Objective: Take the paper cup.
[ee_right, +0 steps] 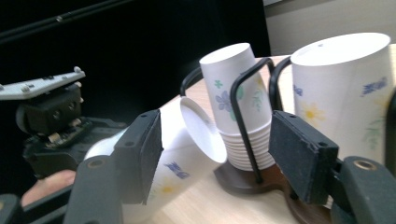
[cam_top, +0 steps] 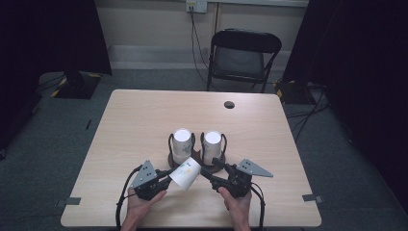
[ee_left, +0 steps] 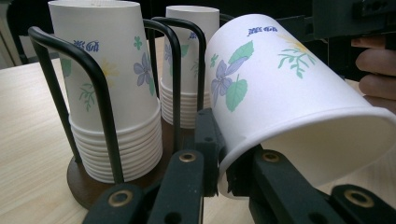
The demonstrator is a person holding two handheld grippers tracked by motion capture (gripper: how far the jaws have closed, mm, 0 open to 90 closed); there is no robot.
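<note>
pinching the rim of a tilted paper cup (ee_left: 299, 98), the left gripper (cam_top: 161, 182) holds it clear of the table (cam_top: 139, 120), just before two cup stacks (cam_top: 182, 144) in a wire holder (ee_left: 100, 88). the right gripper (cam_top: 208, 172) sits beside the cup's base, jaws apart, not pressing it.

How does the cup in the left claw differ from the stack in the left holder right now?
The loose paper cup is single, tilted on its side, rim pinched by the left claw. The left stack is many nested cups, upside down and upright inside its black wire holder. Both carry the same floral print.
</note>
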